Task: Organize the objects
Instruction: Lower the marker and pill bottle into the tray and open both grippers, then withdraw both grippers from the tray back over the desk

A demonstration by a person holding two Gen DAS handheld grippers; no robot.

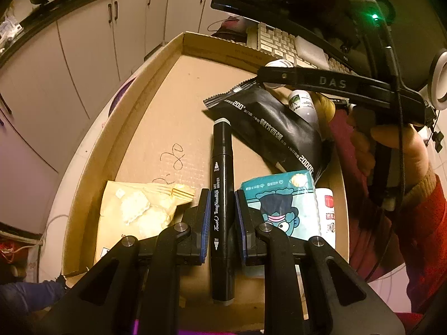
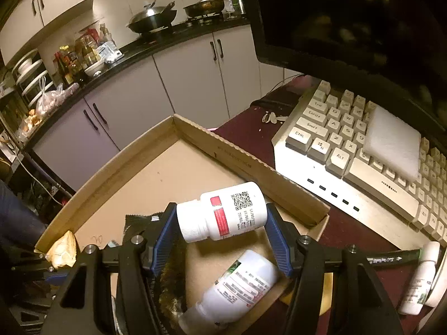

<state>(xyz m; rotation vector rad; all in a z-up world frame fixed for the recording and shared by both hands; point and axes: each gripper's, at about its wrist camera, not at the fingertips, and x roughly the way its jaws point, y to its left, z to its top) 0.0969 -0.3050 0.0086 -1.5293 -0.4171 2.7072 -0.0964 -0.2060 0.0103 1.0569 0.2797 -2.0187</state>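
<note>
A shallow cardboard box (image 1: 167, 64) (image 2: 195, 128) holds the objects. My left gripper (image 1: 222, 209) is low over the box, its blue pads on either side of a black art marker (image 1: 222, 184), with narrow gaps visible. My right gripper (image 2: 220, 223) is shut on a white pill bottle (image 2: 223, 212) with a red label, held sideways above the box. In the left wrist view the right gripper (image 1: 268, 75) is at the upper right. A second white bottle (image 2: 237, 287) lies in the box below it, beside a black snack packet (image 1: 268, 122).
A beige cracker packet (image 1: 134, 212) lies left of the marker, a teal tissue pack (image 1: 282, 206) right of it. A white keyboard (image 2: 363, 150) and dark monitor (image 2: 349, 19) stand right of the box. A small white bottle (image 2: 419, 279) lies outside the box. Kitchen cabinets are behind.
</note>
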